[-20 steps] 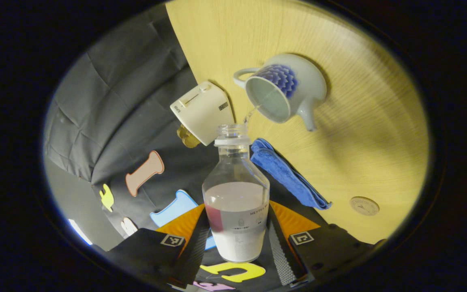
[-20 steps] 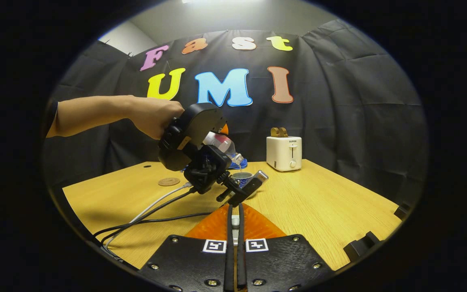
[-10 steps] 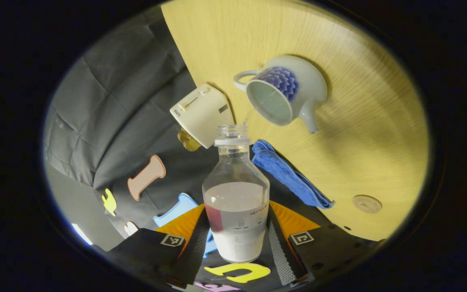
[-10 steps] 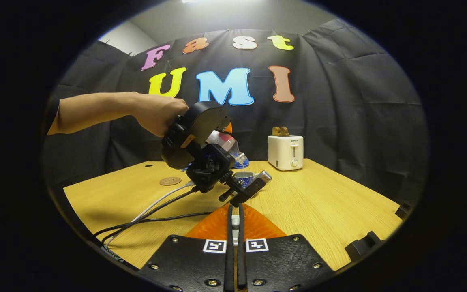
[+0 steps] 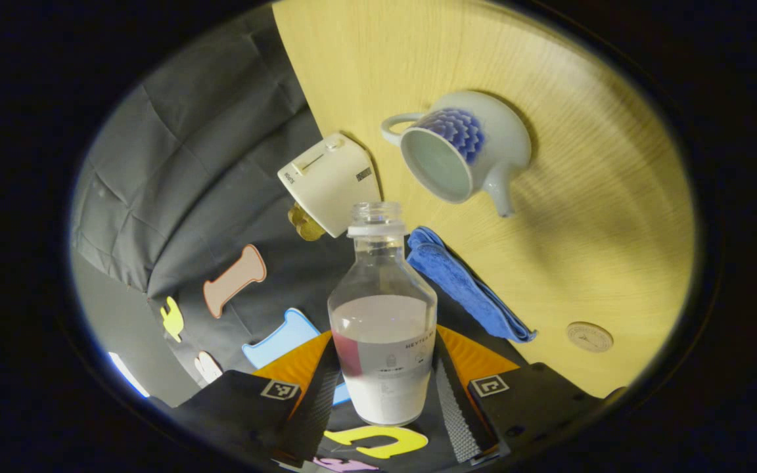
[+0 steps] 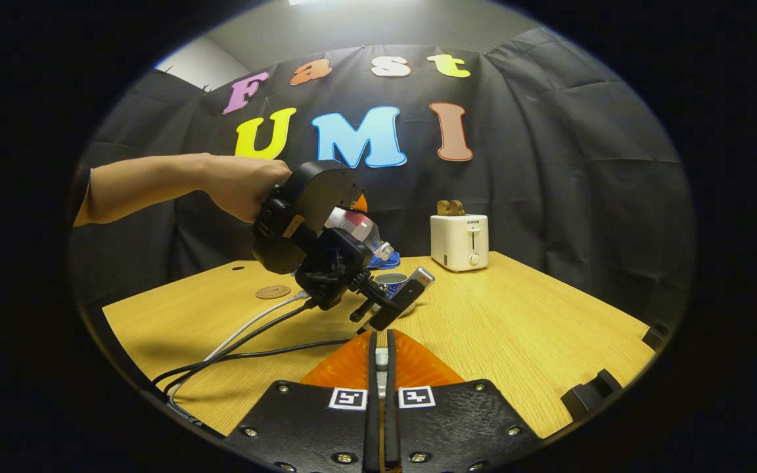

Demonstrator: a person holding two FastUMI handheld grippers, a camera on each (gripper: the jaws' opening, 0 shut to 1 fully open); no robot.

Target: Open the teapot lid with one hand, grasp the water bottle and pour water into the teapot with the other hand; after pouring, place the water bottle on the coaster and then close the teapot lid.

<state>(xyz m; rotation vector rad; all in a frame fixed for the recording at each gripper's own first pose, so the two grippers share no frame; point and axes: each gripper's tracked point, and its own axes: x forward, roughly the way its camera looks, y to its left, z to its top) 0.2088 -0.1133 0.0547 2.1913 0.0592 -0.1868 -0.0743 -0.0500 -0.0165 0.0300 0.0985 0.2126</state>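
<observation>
Water bottle [image 5: 382,315] sits clamped between the left gripper [image 5: 384,401] fingers, gripped across its lower body, mouth uncapped and pointing away from the camera toward twelve o'clock in the left gripper view. Its long axis runs straight along the fingers. No stream shows at the mouth, so the pour looks finished or paused. In the right gripper view the bottle is tipped, neck down toward the pot, with a hand [image 6: 247,187] on the gripper body.

Teapot [image 5: 460,154] lies at about one o'clock from the bottle mouth in the left gripper view, lid off, its open rim facing the camera, spout toward five o'clock and handle toward nine. Mouth and rim are near but apart.

Coaster [image 5: 589,336], the next target as I judge it, lies well off at about four o'clock from the bottle in the left gripper view, past the folded blue cloth [image 5: 467,286]. In the right gripper view it sits at nine o'clock from the left gripper, on the table [image 6: 516,328]. The left hand carries the bottle, so the move is its own: bring the bottle upright, then swing across to the disc.

Right gripper [image 6: 380,394] has its fingers drawn almost together; something small and pale shows in the slit, possibly the lid's knob, but that is too little to tell whether they pinch it. A toaster [image 6: 459,241] stands behind.
</observation>
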